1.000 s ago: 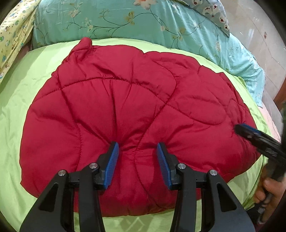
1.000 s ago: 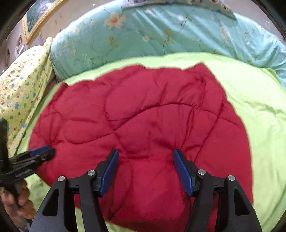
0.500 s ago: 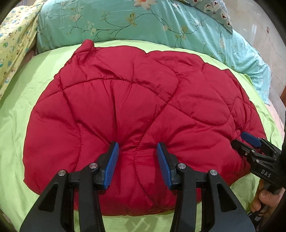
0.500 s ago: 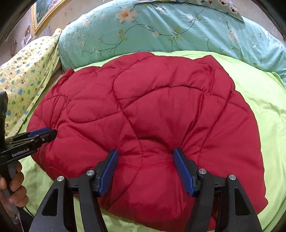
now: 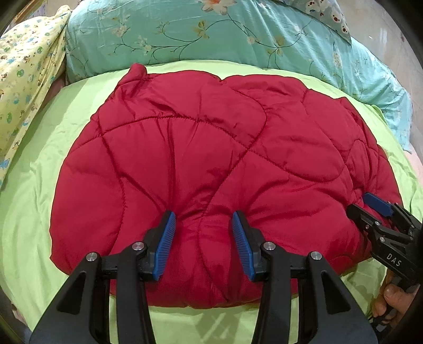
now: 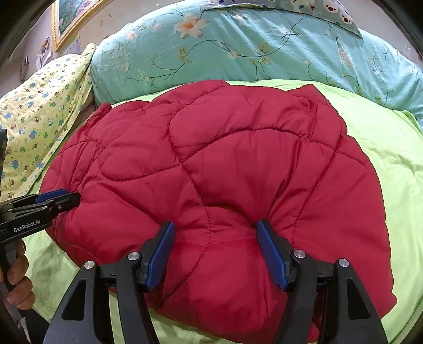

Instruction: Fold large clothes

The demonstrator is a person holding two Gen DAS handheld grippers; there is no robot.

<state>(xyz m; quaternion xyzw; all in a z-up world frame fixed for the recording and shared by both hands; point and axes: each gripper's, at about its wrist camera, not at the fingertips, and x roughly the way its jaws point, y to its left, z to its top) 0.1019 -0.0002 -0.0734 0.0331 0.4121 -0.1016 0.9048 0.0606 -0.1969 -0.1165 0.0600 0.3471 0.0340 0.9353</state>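
Note:
A red quilted padded jacket [image 5: 211, 164] lies folded in a thick bundle on the lime green bed sheet [image 5: 31, 201]. My left gripper [image 5: 203, 222] has its jaws apart and presses into the jacket's near edge, with puffy fabric bulging between the fingers. My right gripper [image 6: 215, 232] does the same further right on the near edge of the jacket [image 6: 224, 164]. The right gripper also shows at the right of the left wrist view [image 5: 375, 209]. The left gripper shows at the left of the right wrist view [image 6: 60, 198].
A teal floral quilt [image 5: 211, 34] lies along the far side of the bed. A yellow printed blanket [image 5: 23, 76] is at the far left. A framed picture [image 6: 71, 18] hangs on the wall. Green sheet [image 6: 396, 164] lies bare right of the jacket.
Both grippers have drawn back towards me along with the jacket, so more of the teal quilt and green sheet shows beyond it. The jaws stay equally wide.

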